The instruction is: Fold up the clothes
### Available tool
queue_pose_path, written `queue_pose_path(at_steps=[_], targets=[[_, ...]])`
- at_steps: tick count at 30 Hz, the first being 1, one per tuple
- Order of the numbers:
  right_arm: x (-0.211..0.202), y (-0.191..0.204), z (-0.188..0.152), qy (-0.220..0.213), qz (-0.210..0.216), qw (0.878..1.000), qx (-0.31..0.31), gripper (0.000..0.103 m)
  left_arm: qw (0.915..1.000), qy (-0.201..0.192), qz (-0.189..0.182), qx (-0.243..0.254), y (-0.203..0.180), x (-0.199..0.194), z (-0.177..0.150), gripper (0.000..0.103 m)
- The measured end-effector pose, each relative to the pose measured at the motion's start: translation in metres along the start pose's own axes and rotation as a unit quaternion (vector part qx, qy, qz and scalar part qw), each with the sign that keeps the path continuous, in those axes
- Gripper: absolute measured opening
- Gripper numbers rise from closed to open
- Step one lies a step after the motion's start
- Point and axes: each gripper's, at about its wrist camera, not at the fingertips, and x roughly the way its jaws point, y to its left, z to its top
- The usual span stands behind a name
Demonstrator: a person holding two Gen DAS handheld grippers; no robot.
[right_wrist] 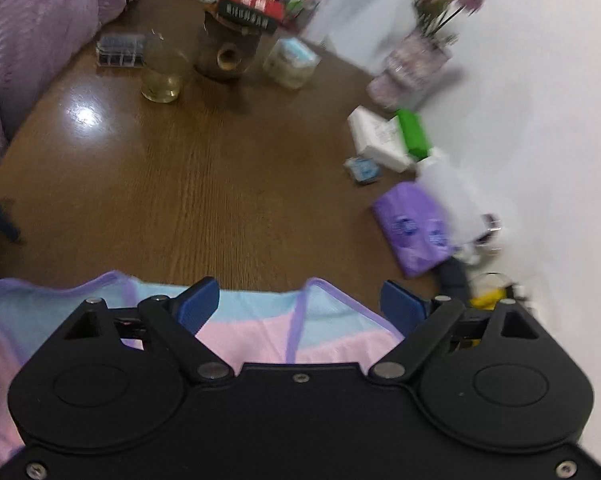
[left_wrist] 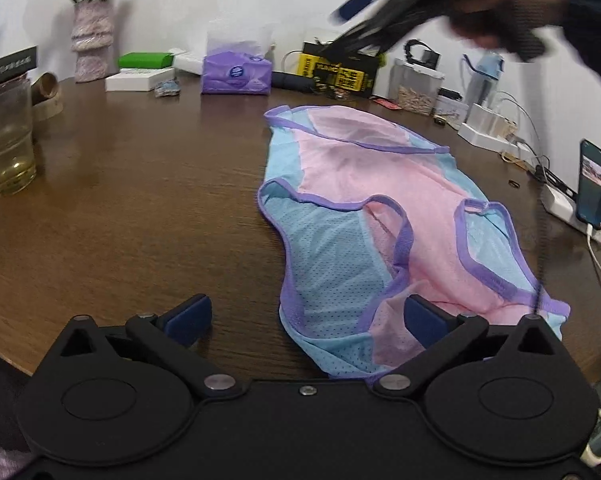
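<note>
Far left of the wooden table: a glass with a little yellowish liquid, a vase of dried flowers beyond it. Both well apart from the work.

Left gripper, near edge, jaws wide, holding nothing. Its right blue pad sits over the garment's near hem; contact cannot be told.

Centre to right: the garment, a small sleeveless mesh top, pink middle, light blue sides, purple binding. It lies spread flat, running from the near edge toward the clutter at the far wall. Judged very light, limp and thin; the perforated fabric looks slick and likely to slide on the polished wood. The bound edges, at armholes, neck and hem, look like the firmest places to pinch; a shoulder strap or hem corner would suit.

Right: right gripper up in the air above the far end, blurred. Its own view shows jaws wide, empty, garment's edge beneath.

Far right: phone propped on a charger.
</note>
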Motion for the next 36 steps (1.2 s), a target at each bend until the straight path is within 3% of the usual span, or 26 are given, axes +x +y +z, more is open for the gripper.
queue_pose_path(at_steps=[5, 6, 7, 10, 11, 13, 14, 16, 17, 18, 20, 25, 29, 32, 35, 36], targets=[[0.073, -0.017, -0.002, 0.042, 0.040, 0.998, 0.023, 0.089, 0.9995, 0.008, -0.026, 0.013, 0.004, 0.001, 0.003, 0.100], [0.086, -0.024, -0.003, 0.043, 0.050, 0.997, 0.044, 0.088, 0.9995, 0.007, -0.029, 0.011, 0.006, 0.001, 0.003, 0.095], [0.100, -0.032, -0.006, 0.041, 0.064, 0.995, 0.070, 0.085, 0.9994, 0.007, -0.031, 0.011, 0.008, 0.002, 0.004, 0.085], [0.118, -0.041, -0.014, 0.042, 0.081, 0.990, 0.105, 0.055, 0.9991, 0.008, -0.040, 0.015, 0.011, 0.003, 0.006, 0.060], [0.125, -0.045, -0.019, 0.043, 0.086, 0.988, 0.120, 0.054, 0.9985, 0.012, -0.048, 0.021, 0.011, 0.004, 0.008, 0.057], [0.130, -0.047, -0.024, 0.040, 0.088, 0.986, 0.133, 0.052, 0.9973, 0.018, -0.064, 0.031, 0.010, 0.004, 0.008, 0.037], [0.131, -0.049, -0.031, 0.031, 0.093, 0.984, 0.150, 0.047, 0.9967, 0.020, -0.071, 0.034, 0.010, 0.004, 0.009, 0.032], [0.133, -0.052, -0.044, 0.013, 0.102, 0.978, 0.179, 0.034, 0.9959, 0.022, -0.078, 0.040, 0.008, 0.005, 0.008, 0.011], [0.131, -0.052, -0.046, 0.007, 0.102, 0.978, 0.184, 0.015, 0.9957, 0.023, -0.080, 0.040, 0.007, 0.006, 0.008, 0.010], [0.130, -0.052, -0.049, 0.000, 0.102, 0.977, 0.189, 0.009, 0.9955, 0.024, -0.083, 0.040, 0.006, 0.006, 0.008, 0.009], [0.128, -0.052, -0.052, -0.007, 0.098, 0.976, 0.193, 0.006, 0.9956, 0.022, -0.088, 0.025, 0.008, 0.006, 0.009, 0.007], [0.110, -0.057, -0.056, -0.044, 0.075, 0.976, 0.199, 0.005, 0.9948, -0.009, -0.099, 0.025, 0.006, -0.009, 0.015, 0.006], [0.061, -0.066, -0.069, -0.088, 0.036, 0.972, 0.214, 0.005, 0.9869, -0.039, -0.144, 0.060, -0.017, -0.022, 0.024, 0.006], [0.042, -0.072, -0.093, -0.084, 0.012, 0.968, 0.238, 0.005, 0.9808, -0.035, -0.174, 0.080, -0.041, -0.016, 0.021, 0.005], [0.034, -0.077, -0.138, -0.047, -0.020, 0.956, 0.288, 0.007, 0.9784, -0.015, -0.182, 0.097, -0.063, -0.003, 0.014, 0.008], [0.038, -0.076, -0.148, -0.029, -0.028, 0.953, 0.300, 0.011, 0.9782, -0.011, -0.182, 0.099, -0.072, 0.002, 0.010, 0.018]])
